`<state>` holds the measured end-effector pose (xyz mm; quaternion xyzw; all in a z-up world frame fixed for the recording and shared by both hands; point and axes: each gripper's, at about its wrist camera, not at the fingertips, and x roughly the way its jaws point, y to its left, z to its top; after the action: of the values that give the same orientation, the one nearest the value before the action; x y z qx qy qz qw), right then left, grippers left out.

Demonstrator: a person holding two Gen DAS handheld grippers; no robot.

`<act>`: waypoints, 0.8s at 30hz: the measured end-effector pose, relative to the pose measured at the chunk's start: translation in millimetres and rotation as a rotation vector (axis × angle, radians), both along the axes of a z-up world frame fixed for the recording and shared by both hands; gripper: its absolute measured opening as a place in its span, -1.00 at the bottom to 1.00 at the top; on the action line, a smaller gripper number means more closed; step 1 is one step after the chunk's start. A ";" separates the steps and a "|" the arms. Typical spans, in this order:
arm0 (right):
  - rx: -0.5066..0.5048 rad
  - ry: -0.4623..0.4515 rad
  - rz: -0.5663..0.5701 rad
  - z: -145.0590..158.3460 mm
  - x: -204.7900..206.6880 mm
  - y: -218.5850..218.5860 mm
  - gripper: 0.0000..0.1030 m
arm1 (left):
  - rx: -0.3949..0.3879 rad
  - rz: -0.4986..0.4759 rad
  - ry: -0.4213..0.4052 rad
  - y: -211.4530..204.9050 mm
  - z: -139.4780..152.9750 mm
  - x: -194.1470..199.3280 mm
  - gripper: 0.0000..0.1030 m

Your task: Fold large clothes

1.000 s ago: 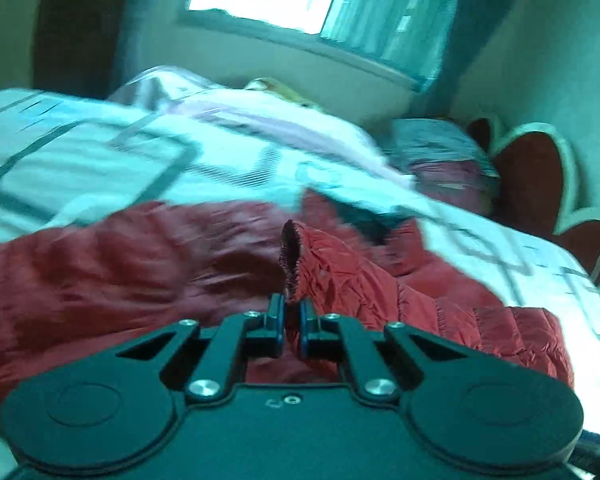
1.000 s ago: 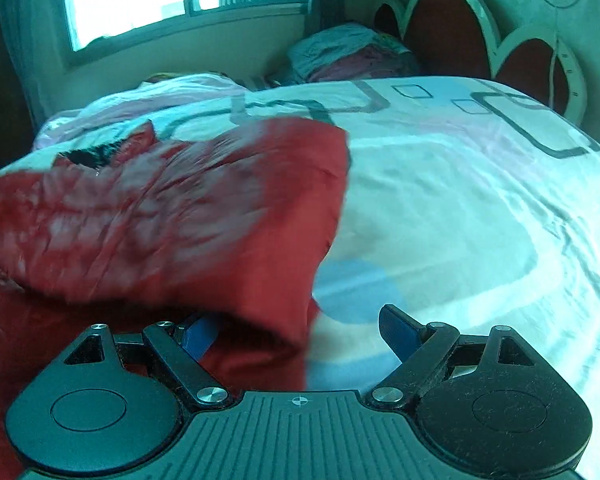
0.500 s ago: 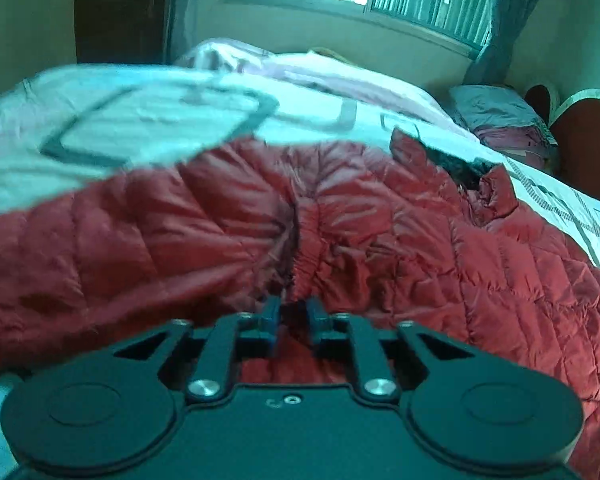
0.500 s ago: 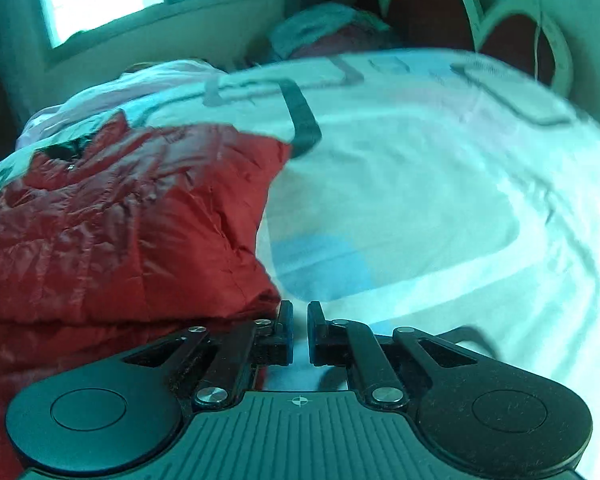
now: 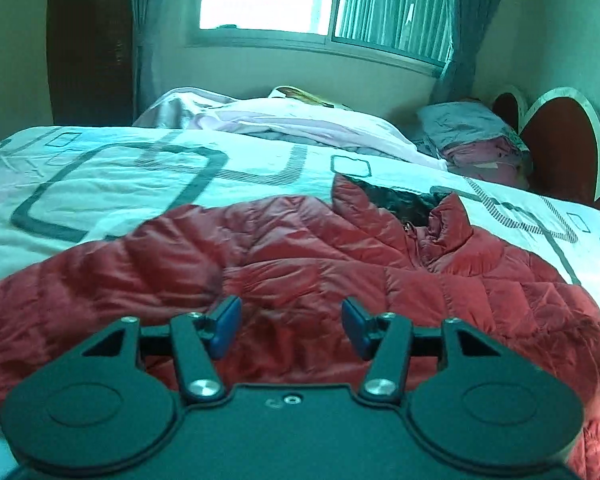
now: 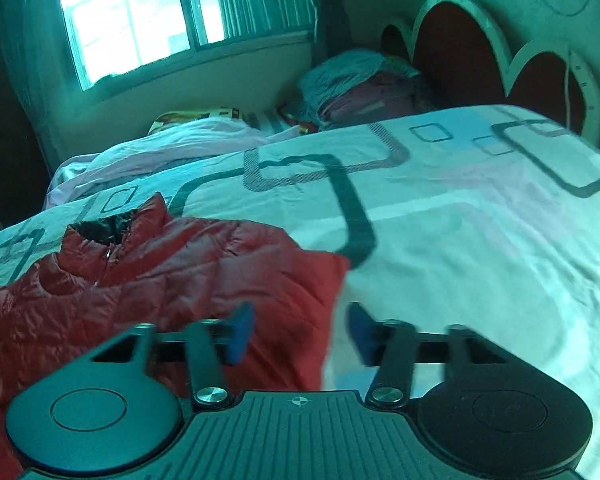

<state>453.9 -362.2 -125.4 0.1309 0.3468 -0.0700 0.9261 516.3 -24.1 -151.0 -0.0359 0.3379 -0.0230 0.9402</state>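
Red quilted, shiny fabric fills the lower half of the left wrist view: a puffy red down jacket (image 5: 340,272) is spread across the bed with the white bedspread printed with grey rounded squares (image 5: 112,184), its dark-lined collar lying toward the centre right of the frame. In the right wrist view the same jacket (image 6: 172,276) occupies the lower left, with its folded edge ending near the centre bottom and bare bedspread (image 6: 480,248) to the right of it.

The left gripper (image 5: 290,330) is seen with its blue-padded jaws wide apart and nothing between them, low over the jacket's near part. The right gripper (image 6: 296,334) is likewise spread, one jaw over red fabric and the other over the bedspread, so the folded edge lies between them unclamped.

The step in hand is judged to be the release after a fold. To do it well, the laid panel should be left flat, and the next grip should be taken on a firm hem or seam, since slippery padded fabric is likely to slide and spring open. Both edges should be lifted evenly so that the fold stays square.

Against the frames half a second earlier, both pairs of jaws, then nearly closed, are now opened. A pinched ridge of fabric that stood at the left jaws is now let go and lies flat.
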 end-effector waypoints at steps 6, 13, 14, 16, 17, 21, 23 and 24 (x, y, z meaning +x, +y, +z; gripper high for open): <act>-0.075 0.004 0.049 -15.8 42.7 21.1 -0.16 | 0.058 0.013 0.039 -7.2 -25.6 17.3 0.03; -0.156 0.092 0.061 -63.2 60.9 15.7 -0.16 | 0.080 -0.007 0.091 -4.4 -42.0 18.9 -0.02; -0.140 0.092 0.054 -57.3 61.2 13.8 -0.16 | 0.076 -0.002 0.094 -4.0 -38.3 18.6 -0.06; -0.100 0.038 0.051 -43.1 56.7 12.3 -0.16 | 0.065 0.010 0.063 -4.5 -28.7 15.3 -0.02; -0.105 0.025 0.061 -39.1 56.7 14.4 -0.16 | 0.067 0.012 0.042 -5.1 -25.7 13.8 0.07; -0.127 0.091 0.071 -59.4 71.1 15.2 -0.15 | 0.114 0.027 0.062 -4.2 -36.9 28.4 0.21; -0.075 0.087 0.056 -64.8 72.5 9.5 -0.15 | 0.112 0.026 0.072 -0.1 -43.1 31.6 0.25; -0.077 0.090 0.056 -64.3 72.6 10.1 -0.15 | 0.128 0.015 0.075 -0.7 -43.4 31.8 0.25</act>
<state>526.5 -352.1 -189.8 0.0822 0.3888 -0.0633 0.9155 548.1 -24.8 -194.4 0.0209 0.3732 0.0074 0.9275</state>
